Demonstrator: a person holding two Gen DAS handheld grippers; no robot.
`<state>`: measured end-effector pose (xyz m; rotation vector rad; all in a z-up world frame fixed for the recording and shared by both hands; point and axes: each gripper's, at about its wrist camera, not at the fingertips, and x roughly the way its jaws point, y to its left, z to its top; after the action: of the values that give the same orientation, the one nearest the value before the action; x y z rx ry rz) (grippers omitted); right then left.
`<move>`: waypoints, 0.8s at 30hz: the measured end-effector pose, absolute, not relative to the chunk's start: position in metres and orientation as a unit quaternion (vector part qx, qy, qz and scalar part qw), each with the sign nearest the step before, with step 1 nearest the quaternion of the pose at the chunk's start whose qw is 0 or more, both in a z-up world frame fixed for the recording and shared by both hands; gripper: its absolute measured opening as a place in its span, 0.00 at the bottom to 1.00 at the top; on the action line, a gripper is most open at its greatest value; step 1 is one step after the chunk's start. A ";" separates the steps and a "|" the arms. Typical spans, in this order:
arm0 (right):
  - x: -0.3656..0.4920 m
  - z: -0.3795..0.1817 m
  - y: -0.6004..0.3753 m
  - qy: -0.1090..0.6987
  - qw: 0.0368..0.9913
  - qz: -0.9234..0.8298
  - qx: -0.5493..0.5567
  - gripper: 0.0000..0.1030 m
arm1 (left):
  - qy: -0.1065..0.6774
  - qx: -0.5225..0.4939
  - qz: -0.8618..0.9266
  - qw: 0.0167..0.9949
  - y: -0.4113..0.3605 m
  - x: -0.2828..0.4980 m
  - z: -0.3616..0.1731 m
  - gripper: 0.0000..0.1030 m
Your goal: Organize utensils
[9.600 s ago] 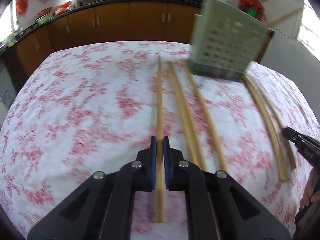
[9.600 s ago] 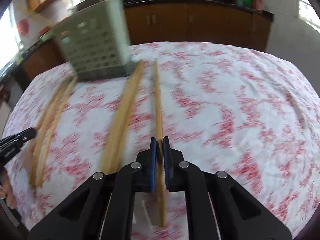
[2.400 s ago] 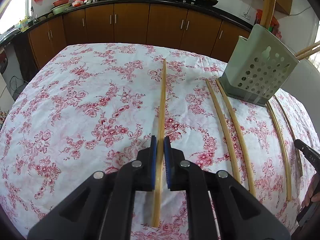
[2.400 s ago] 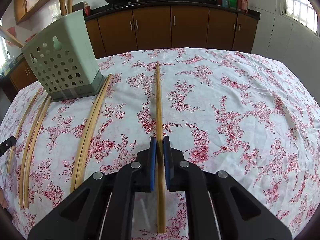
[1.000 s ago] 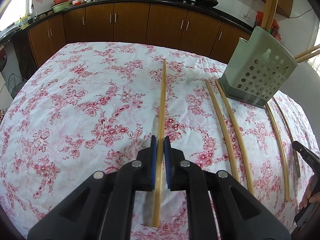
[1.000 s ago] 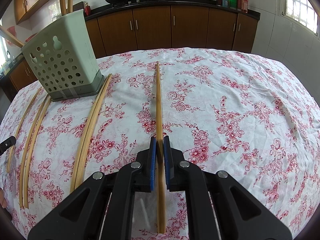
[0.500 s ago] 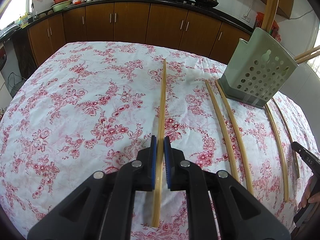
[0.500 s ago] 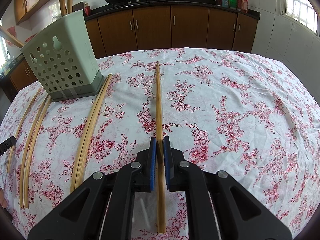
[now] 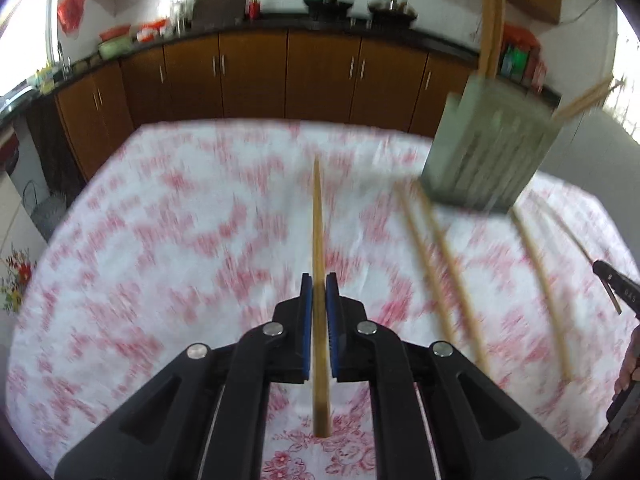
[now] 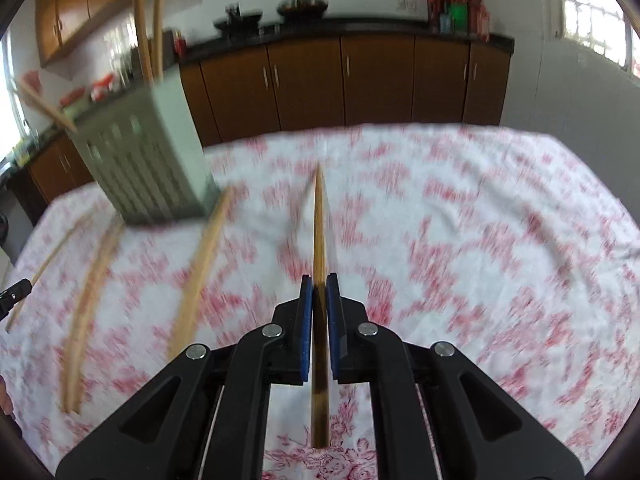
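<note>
My left gripper (image 9: 319,280) is shut on a long bamboo chopstick (image 9: 318,220) that points straight ahead, lifted off the flowered tablecloth (image 9: 160,260). In the right wrist view my right gripper (image 10: 319,280) is shut on another chopstick (image 10: 319,220), raised the same way. A green perforated utensil holder (image 9: 488,156) stands at the right of the left wrist view and shows again as the holder (image 10: 144,168) at the left of the right wrist view, with several chopsticks standing in it. Loose chopsticks (image 9: 440,264) lie on the cloth beside it. Both views are blurred by motion.
More loose chopsticks (image 10: 200,272) lie left of my right gripper, near the holder. The right gripper's tip (image 9: 616,288) and a hand (image 9: 628,364) show at the right edge of the left wrist view. Brown kitchen cabinets (image 9: 320,76) run behind the table.
Both grippers have risen with their chopsticks, which now hang above the cloth. The table has dropped lower in both views and the pictures have blurred.
</note>
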<state>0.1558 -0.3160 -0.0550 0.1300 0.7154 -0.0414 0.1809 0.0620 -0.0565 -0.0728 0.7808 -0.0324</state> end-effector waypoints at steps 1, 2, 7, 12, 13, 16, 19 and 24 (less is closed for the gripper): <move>0.155 -0.046 -0.315 0.338 0.939 -0.020 0.065 0.08 | 0.360 -0.041 -0.017 0.932 0.063 0.179 -0.040 0.08; 0.153 -0.036 -0.316 0.325 0.943 -0.019 0.067 0.08 | 0.348 -0.045 -0.018 0.936 0.065 0.178 -0.029 0.08; 0.147 0.012 -0.316 0.261 0.963 -0.013 0.067 0.08 | 0.283 -0.062 -0.022 0.957 0.067 0.176 0.029 0.08; 0.144 0.045 -0.315 0.227 0.971 0.006 0.080 0.08 | 0.259 -0.069 -0.042 0.963 0.065 0.180 0.062 0.08; 0.143 0.051 -0.314 0.221 0.972 0.012 0.083 0.08 | 0.252 -0.065 -0.047 0.964 0.061 0.179 0.070 0.08; 0.137 0.073 -0.309 0.193 0.976 0.036 0.090 0.08 | 0.234 -0.057 -0.064 0.968 0.052 0.169 0.090 0.08; 0.131 0.098 -0.301 0.163 0.979 0.068 0.104 0.08 | 0.218 -0.055 -0.083 0.971 0.047 0.162 0.108 0.08; 0.125 0.133 -0.285 0.103 0.983 0.105 0.112 0.08 | 0.177 -0.052 -0.116 0.976 0.024 0.149 0.139 0.08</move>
<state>0.1252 -0.2852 0.1330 0.2260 0.2081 0.2105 0.1487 0.0240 0.1387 -0.1057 0.3576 -0.2344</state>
